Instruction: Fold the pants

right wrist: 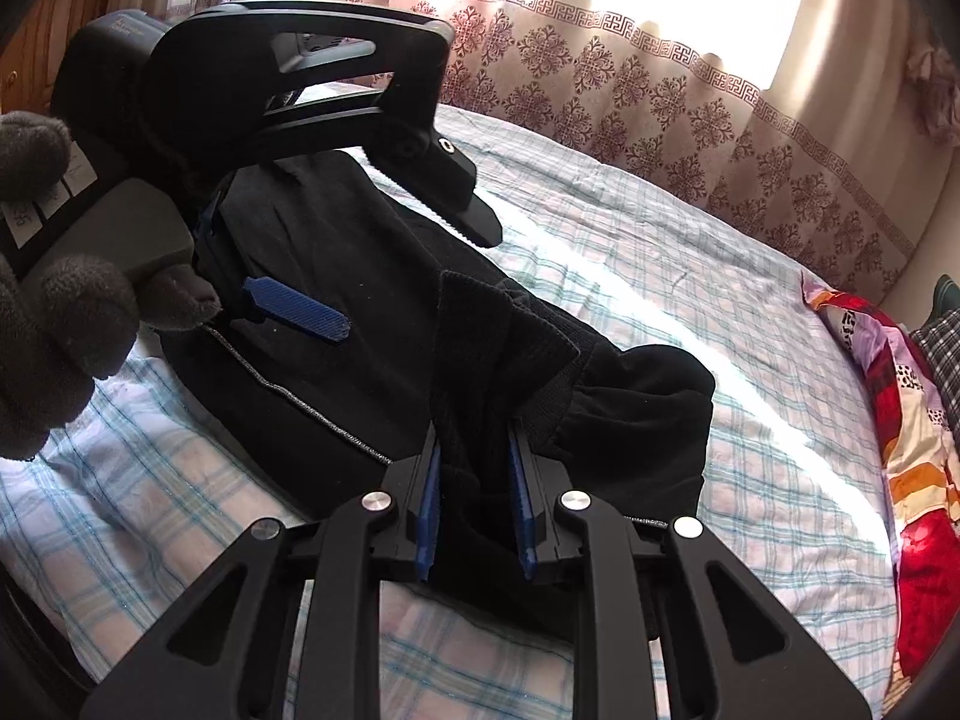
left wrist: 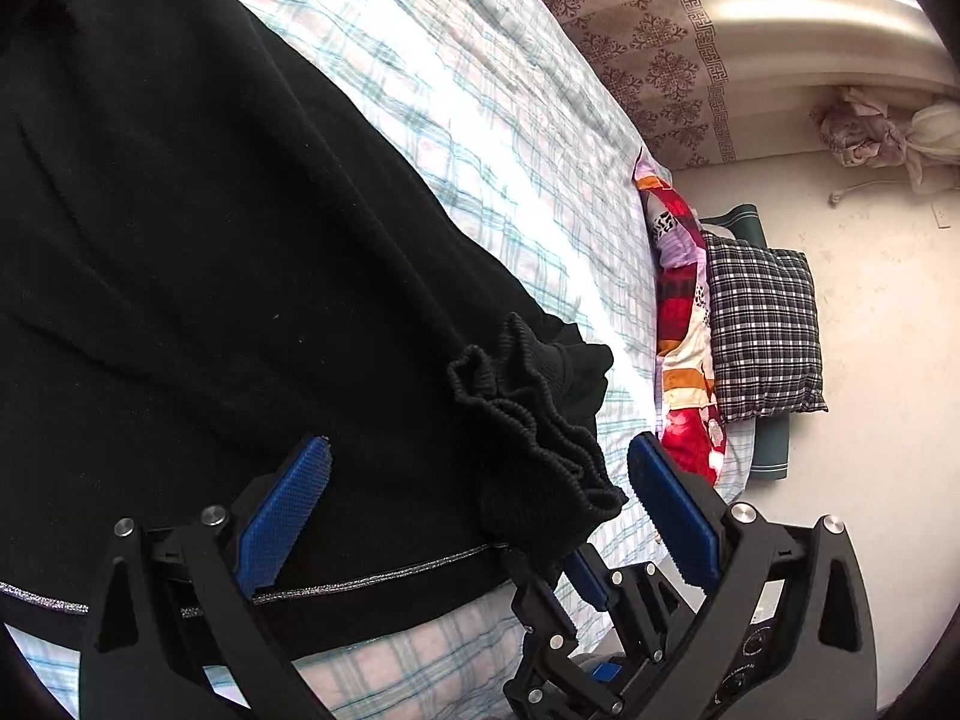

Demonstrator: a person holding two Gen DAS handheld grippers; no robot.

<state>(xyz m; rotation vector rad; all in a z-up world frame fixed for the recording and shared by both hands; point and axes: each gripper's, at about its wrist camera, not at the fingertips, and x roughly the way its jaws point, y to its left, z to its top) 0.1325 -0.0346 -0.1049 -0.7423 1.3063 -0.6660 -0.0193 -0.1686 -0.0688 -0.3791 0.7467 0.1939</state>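
Black pants [left wrist: 210, 252] lie on a plaid bed sheet [left wrist: 456, 72]; they also show in the right wrist view [right wrist: 336, 276]. My left gripper [left wrist: 480, 468] is open, its blue pads either side of the pants, with a bunched ribbed cuff [left wrist: 528, 420] between them. My right gripper [right wrist: 474, 450] is shut on the ribbed cuff end [right wrist: 480, 360] of the pants. In the right wrist view the left gripper [right wrist: 414, 240] shows open over the pants, held by a grey gloved hand [right wrist: 54, 300].
A red and orange patterned quilt [left wrist: 681, 324] lies along the bed's edge, also in the right wrist view [right wrist: 900, 420]. A checked pillow [left wrist: 762, 330] lies on the floor beside it. A patterned curtain [right wrist: 660, 102] hangs behind the bed.
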